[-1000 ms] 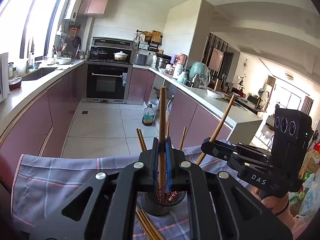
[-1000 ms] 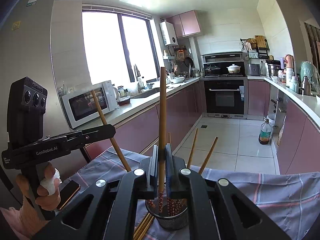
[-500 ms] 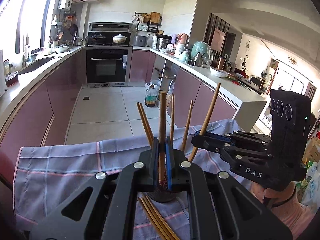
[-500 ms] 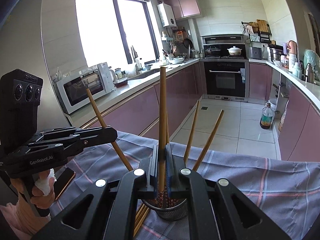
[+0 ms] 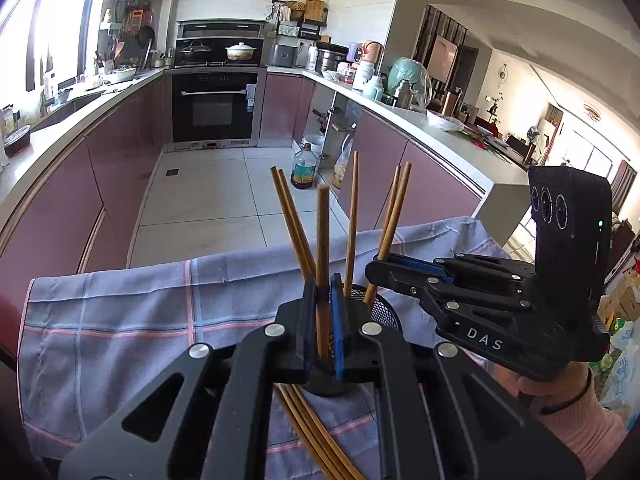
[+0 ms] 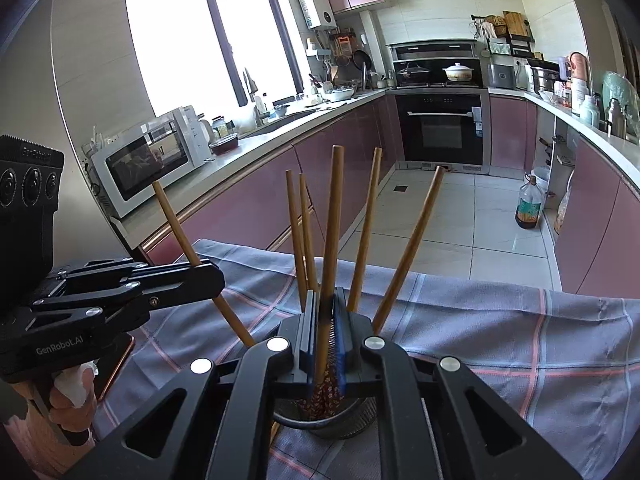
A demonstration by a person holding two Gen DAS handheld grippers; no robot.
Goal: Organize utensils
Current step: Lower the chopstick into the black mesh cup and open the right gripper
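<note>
Both claws are clamped narrow, each on one chopstick. The left gripper holds its chopstick nearly upright, long axis pointing down into the mesh holder directly below the jaws. The right gripper grips a second chopstick the same way, its lower end already inside the holder's rim. More chopsticks lean in the holder; loose ones lie flat on the cloth just beside the holder. Judging by this, the coming move is straight down.
</note>
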